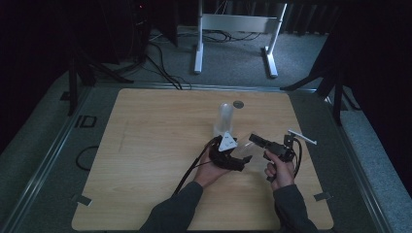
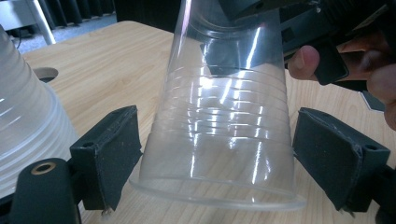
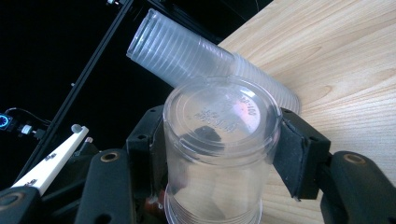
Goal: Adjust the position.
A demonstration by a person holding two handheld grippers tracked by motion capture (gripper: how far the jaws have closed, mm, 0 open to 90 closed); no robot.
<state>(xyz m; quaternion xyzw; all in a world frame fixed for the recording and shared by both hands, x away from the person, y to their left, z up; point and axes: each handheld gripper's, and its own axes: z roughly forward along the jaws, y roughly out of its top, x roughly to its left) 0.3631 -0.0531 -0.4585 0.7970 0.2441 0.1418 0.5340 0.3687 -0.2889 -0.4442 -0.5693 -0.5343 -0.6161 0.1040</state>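
The room is dark, with grey carpet, black cables and a white metal desk frame (image 1: 236,29) on the floor beyond the worktop (image 1: 145,160). The worktop is a pale wood-grain board with rounded corners and a round grommet hole (image 1: 237,104) near its far edge, set in a grey frame.

Just on the person's side of that hole stands a tall stack of clear plastic cups (image 1: 225,120), ribbed, faintly cloudy and tapering upward, its wide rims resting on the worktop. In the right gripper view the stack (image 3: 196,60) lies behind the held cup.

A single clear cup (image 2: 224,121), thin-walled and glossy with fine ribs around its wider half, is held upside down nearer the person than the stack, its rim low over the wood. The right tool (image 3: 219,149) pinches it near its flat moulded base, black padded jaws pressed against both sides. The left tool (image 2: 217,158) has its jaws spread to either side of the cup's wider part, left pad about touching, right pad just clear.

A small white bar (image 1: 302,136) lies on the worktop, to the right of the stack.
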